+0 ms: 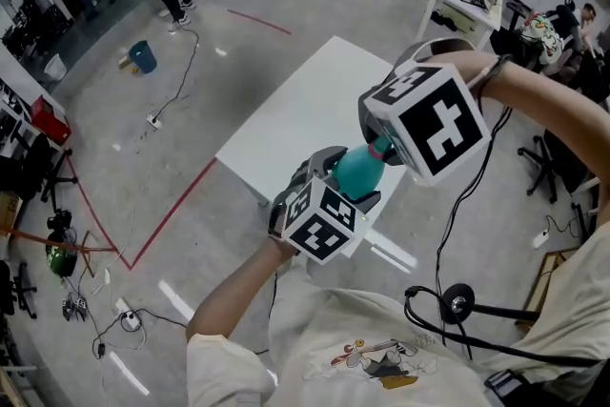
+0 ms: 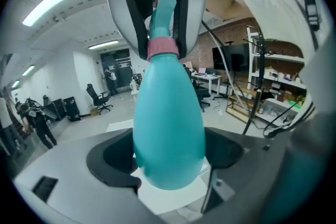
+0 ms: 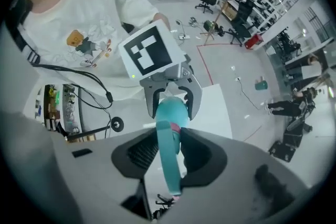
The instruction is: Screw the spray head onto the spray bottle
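Two grippers held one thing together in front of your chest. Your left gripper (image 1: pixel 345 181) was clamped on the round body of the teal bottle (image 2: pixel 168 123), with one jaw on each side. It held the bottle up in the air, above the near corner of the white table (image 1: pixel 286 110) as your head camera saw it. The neck of the bottle pointed up toward your right gripper (image 3: pixel 170 153). That gripper pointed down from above, and its jaws were closed on the teal spray head (image 2: pixel 164 10). The spray head sat on the neck of the bottle, with a pink collar (image 2: pixel 163 49) at the joint. Whether the collar was fully tight, I could not tell.
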Motion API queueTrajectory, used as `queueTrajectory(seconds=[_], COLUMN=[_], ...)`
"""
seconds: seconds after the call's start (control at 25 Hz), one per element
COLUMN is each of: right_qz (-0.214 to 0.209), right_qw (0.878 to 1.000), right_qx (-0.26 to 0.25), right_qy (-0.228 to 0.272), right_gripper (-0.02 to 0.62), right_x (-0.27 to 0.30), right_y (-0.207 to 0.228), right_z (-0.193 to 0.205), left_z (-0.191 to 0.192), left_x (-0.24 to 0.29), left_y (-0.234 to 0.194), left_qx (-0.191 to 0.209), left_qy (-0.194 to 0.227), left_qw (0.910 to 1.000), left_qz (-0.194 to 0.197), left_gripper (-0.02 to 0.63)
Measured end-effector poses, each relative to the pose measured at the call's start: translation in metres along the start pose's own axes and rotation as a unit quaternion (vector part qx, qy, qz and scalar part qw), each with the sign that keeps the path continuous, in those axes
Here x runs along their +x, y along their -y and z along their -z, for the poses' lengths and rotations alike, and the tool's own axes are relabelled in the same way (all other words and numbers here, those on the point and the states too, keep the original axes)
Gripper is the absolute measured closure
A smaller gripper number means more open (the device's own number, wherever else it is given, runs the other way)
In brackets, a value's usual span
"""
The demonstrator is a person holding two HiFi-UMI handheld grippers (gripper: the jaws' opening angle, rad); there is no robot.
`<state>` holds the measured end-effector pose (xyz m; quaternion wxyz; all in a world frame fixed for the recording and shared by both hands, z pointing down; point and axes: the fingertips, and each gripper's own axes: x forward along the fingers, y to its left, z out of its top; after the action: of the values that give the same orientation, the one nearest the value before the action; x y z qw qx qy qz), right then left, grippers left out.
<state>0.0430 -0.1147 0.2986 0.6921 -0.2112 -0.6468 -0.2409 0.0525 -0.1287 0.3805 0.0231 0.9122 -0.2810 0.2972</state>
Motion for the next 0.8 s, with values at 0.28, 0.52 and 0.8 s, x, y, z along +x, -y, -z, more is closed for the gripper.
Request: queueTrajectory(seconds=[0.28, 0.52, 0.8], right_qz=[0.005, 0.023, 0.042], right_qw=[0.997, 0.99, 0.965], right_qx=[0.072, 0.136, 0.258], right_qy=[0.007, -0.004, 0.034], right_gripper=[0.465, 0.465, 0.465], right_x=[0.016, 0.022, 0.023], right_y=[0.004, 0.012, 0.035], right_z=[0.005, 0.008, 0.007], left_z=[0.006, 0.011, 0.02], left_x=[0.017, 0.018, 0.009], left_y=[-0.007, -0.027, -0.057], left_qx=[-0.021, -0.013, -0.003], left_qy=[0.024, 0.021, -0.003], left_qw=[0.9969, 0.9839, 0.954], left_qz=[-0.072, -0.177, -0.3], left_gripper=[0.206, 0.206, 0.207])
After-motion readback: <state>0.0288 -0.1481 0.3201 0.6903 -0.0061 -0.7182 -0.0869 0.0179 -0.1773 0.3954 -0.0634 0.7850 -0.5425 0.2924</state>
